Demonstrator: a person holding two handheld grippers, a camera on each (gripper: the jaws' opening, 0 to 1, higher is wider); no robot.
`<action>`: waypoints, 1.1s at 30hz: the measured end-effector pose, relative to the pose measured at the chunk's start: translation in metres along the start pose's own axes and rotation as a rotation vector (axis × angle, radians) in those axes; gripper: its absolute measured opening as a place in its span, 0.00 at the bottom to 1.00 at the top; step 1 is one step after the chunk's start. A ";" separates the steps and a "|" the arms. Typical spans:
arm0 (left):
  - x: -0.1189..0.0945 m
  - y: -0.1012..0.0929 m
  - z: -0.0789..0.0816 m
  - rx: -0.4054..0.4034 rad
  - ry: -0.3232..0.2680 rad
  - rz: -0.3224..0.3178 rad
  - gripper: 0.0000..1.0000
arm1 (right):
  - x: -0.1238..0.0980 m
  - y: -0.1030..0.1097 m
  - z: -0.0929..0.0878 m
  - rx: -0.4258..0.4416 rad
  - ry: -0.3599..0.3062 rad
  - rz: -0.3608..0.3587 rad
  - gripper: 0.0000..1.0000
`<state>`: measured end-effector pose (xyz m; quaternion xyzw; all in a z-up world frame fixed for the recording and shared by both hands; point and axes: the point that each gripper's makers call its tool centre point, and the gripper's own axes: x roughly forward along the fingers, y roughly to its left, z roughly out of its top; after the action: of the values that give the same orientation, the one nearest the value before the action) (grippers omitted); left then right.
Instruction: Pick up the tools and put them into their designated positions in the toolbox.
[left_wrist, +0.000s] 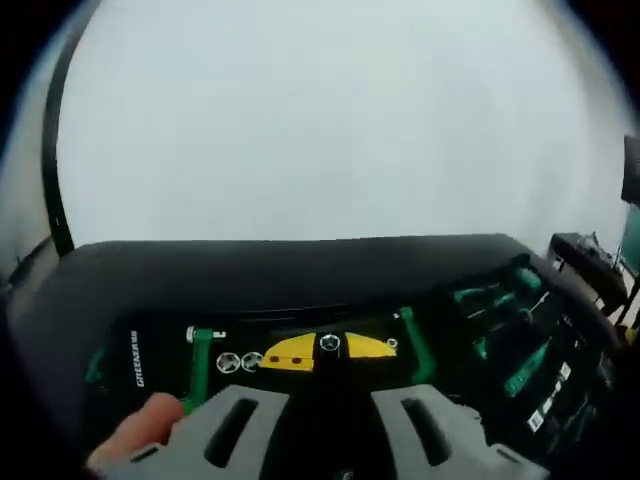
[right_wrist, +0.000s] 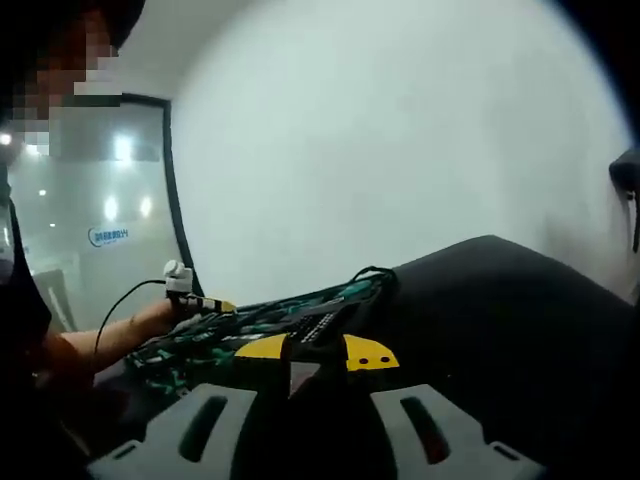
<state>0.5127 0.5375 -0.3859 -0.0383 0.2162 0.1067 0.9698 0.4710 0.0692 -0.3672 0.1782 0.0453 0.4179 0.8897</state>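
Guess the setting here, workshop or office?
Likely an office or lab room, not a workshop: plain white wall, glass partition with a logo, and an open black toolbox of green-handled tools.

On the near left of the open toolbox (left_wrist: 300, 300), pale lettering runs sideways up the dark inside; it looks like "GREENER", though the blur leaves that unsure. White labels (left_wrist: 548, 405) sit among the green-handled tools on the right, too small to read. A bluish sign (right_wrist: 112, 236) on the glass wall at far left is illegible.
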 end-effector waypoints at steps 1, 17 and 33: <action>0.000 -0.001 0.000 0.008 -0.001 0.002 0.05 | 0.000 0.000 0.000 0.001 0.000 0.000 0.17; 0.000 0.000 -0.002 0.041 -0.014 0.004 0.06 | 0.000 -0.001 -0.001 0.005 0.002 0.004 0.17; -0.041 0.021 0.014 0.047 -0.050 0.023 0.11 | 0.000 -0.002 0.000 0.020 -0.003 0.004 0.17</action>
<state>0.4778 0.5514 -0.3567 -0.0104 0.1946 0.1136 0.9742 0.4725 0.0678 -0.3678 0.1880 0.0481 0.4187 0.8871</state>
